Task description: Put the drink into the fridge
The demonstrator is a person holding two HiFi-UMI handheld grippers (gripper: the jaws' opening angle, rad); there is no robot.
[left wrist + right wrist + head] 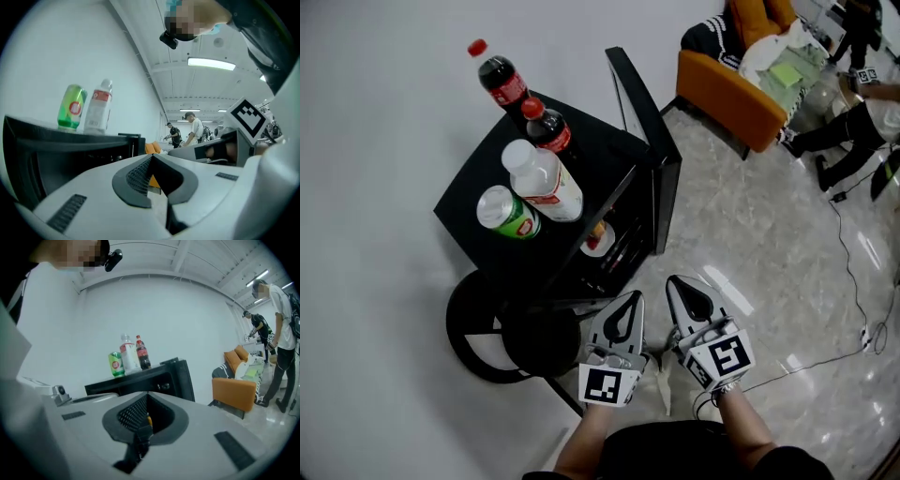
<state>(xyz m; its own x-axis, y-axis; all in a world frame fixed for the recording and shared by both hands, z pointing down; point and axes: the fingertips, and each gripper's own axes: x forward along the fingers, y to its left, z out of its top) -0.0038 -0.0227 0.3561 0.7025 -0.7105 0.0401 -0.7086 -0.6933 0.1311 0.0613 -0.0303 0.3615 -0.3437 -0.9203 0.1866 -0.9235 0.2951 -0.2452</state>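
A black mini fridge (473, 225) stands against the white wall (375, 112), its door (642, 122) swung open. On its top surface stand four drinks, close together: two cola bottles (502, 80) (548, 127) with red caps at the back, and a white-capped bottle (546, 183) and a green bottle (508, 214) in front. A round black stool (483, 328) sits just beside the fridge. An orange sofa (727, 89) stands across the pale tiled floor (769, 244), where a cable (853, 281) trails. The left gripper (630, 302) and right gripper (680, 286) hang side by side before the fridge, each with its jaws pressed together on nothing.
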